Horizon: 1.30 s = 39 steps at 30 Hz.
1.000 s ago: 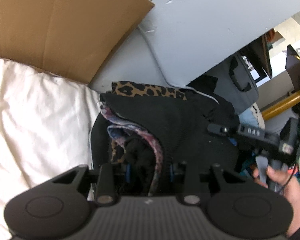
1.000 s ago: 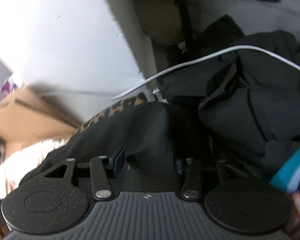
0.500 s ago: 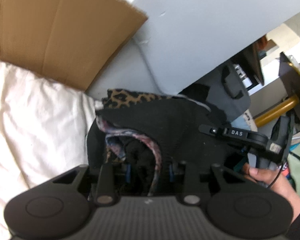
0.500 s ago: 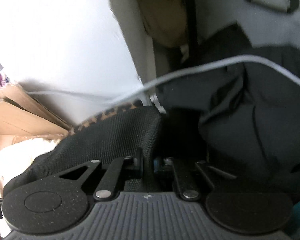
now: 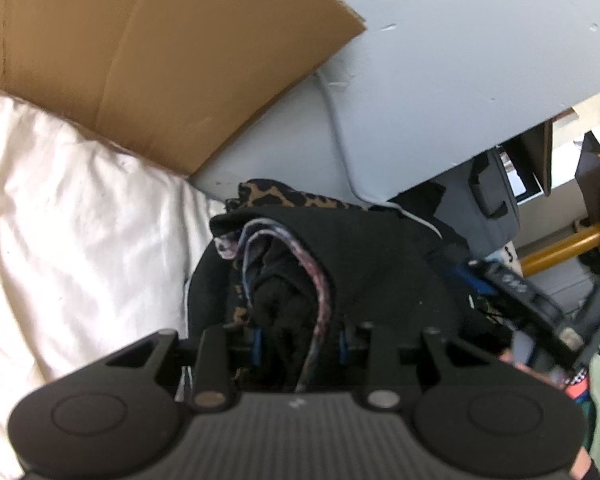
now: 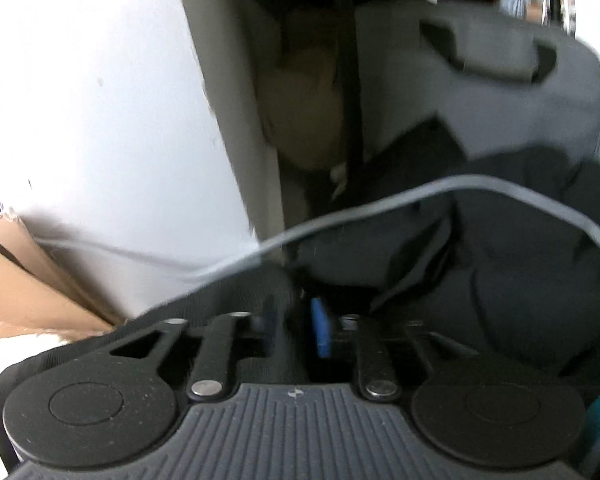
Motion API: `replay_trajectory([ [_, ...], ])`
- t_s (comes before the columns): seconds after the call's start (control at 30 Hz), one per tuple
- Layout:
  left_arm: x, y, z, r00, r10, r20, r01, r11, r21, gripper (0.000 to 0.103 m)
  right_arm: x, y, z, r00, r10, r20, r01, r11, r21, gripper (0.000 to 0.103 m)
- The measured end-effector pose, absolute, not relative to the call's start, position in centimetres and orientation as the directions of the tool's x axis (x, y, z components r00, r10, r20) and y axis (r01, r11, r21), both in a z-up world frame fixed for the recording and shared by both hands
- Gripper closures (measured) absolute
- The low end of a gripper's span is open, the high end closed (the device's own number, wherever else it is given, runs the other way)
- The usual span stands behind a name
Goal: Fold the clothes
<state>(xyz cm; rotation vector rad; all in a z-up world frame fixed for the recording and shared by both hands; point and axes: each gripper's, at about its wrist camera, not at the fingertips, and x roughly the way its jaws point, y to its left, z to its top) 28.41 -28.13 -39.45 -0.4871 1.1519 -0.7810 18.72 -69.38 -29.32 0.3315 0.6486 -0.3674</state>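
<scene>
My left gripper (image 5: 298,344) has its jaws clamped on a bunched black garment (image 5: 380,276) with a patterned hem. My right gripper (image 6: 294,332) pinches the same garment's far edge, jaws narrow. White bedding (image 5: 72,220) lies left, cardboard (image 5: 140,52) beyond.

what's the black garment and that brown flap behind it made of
Black garment: looks like a matte ribbed knit, judging by its fine rows of texture; the fibre can't be told. Brown flap: corrugated cardboard, going by its dull tan face, fold creases and raw cut edge.
</scene>
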Motion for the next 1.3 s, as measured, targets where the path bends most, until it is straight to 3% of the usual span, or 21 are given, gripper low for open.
replay_trajectory([
  [0.23,28.6,-28.2,-39.5,0.204,-0.761,-0.616,0.258,0.649,-0.716,0.069,17.0,-67.1,-27.9,0.767,-0.274,-0.580,0.409,0.906,0.113,0.054],
  [0.6,29.2,-28.5,-39.1,0.175,-0.758,-0.628,0.297,0.649,-0.701,0.064,13.5,-64.1,-34.8,0.704,-0.255,-0.662,0.433,0.894,0.116,0.059],
  [0.8,29.8,-29.1,-38.2,0.157,-0.744,-0.650,0.326,0.660,-0.677,0.061,11.4,-63.6,-37.1,0.670,-0.317,-0.671,0.507,0.856,0.102,0.059],
  [1.03,31.2,-28.4,-37.3,0.199,-0.747,-0.634,0.315,0.661,-0.681,0.059,9.6,-62.1,-36.0,0.671,-0.372,-0.642,0.546,0.833,0.087,0.059],
  [1.3,33.5,-29.7,-38.0,0.186,-0.747,-0.639,0.310,0.661,-0.683,0.064,10.5,-59.7,-34.6,0.748,-0.288,-0.598,0.476,0.861,0.181,0.059],
])
